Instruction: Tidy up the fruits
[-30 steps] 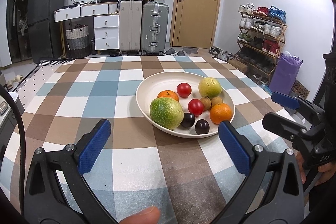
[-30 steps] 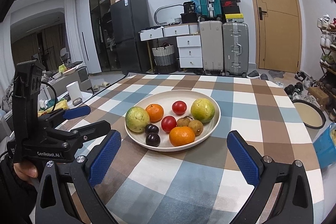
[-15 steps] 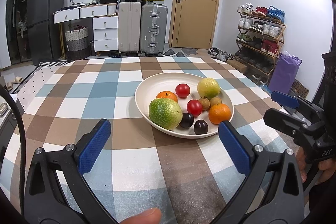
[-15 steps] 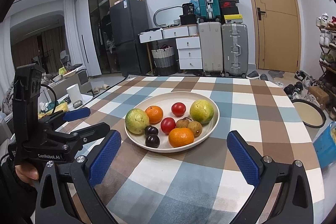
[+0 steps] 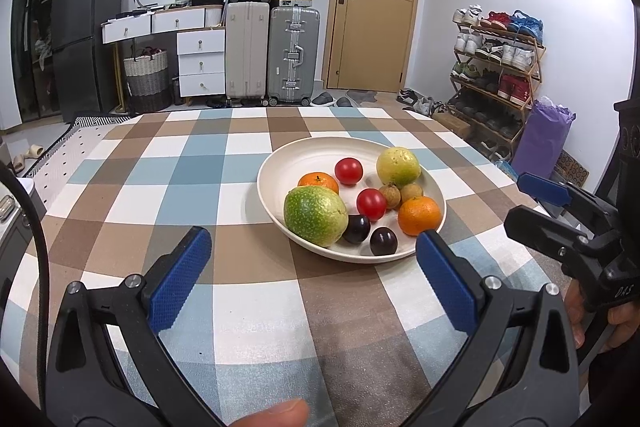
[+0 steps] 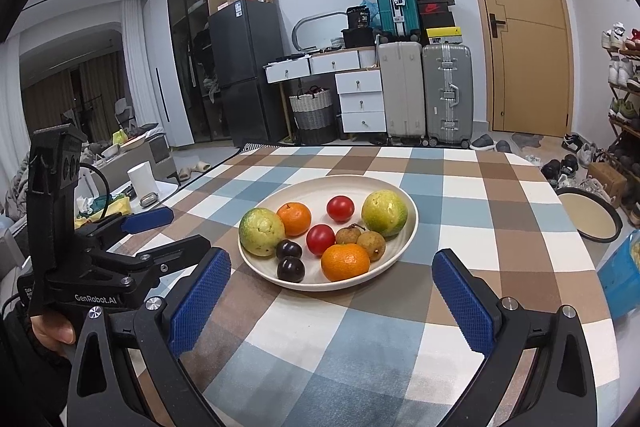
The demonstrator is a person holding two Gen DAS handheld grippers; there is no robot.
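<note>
With both claws (left claw (image 5: 312, 275), right claw (image 6: 332, 299)) released, round fruit in the plate (image 6: 408, 239) may be rolled if nudged off-centre.

front: bare tablecloth (image 5: 256, 291) | ahead: fruit-crowded bowl (image 6: 408, 247) | far half open

Reads "GenRobot.AI" on left gripper (image 6: 152, 233) body, seen from right wrist. Shows "DAS" on right gripper (image 5: 532, 203) body. Bears "36" on black bag (image 6: 362, 21) atop the drawers (image 6: 360, 99).
</note>
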